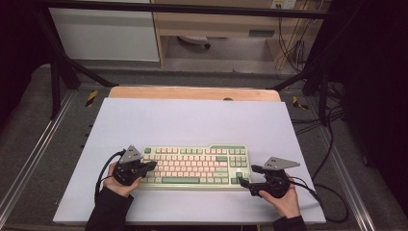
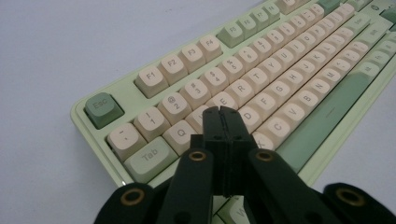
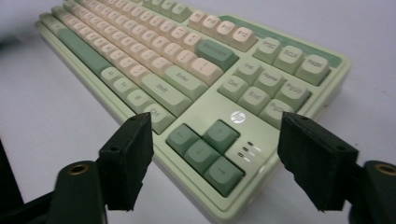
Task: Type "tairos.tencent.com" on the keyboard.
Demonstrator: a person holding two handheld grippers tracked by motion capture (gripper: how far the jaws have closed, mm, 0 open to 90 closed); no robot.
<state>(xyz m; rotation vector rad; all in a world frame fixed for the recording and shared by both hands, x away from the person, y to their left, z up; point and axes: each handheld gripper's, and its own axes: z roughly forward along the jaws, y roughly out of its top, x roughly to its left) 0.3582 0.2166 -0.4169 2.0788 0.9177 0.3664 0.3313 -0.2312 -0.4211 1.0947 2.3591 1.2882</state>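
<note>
As seen, one keyboard, two grippers

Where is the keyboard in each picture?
High view: the keyboard lies low in the middle of the white table, between the two grippers.
Left gripper view: its Esc end fills the middle, running up to the right.
Right gripper view: its arrow-key end sits in the middle.
Shared landmark: the long green space bar.

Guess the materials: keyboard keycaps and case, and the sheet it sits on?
Keyboard: keycaps look like matte moulded plastic, cream and green, legends printed; the case likely glossier plastic, soft sheen along edges. Sheet: pale, flat, matte, no weave visible; paper or plastic, can't tell.
</note>
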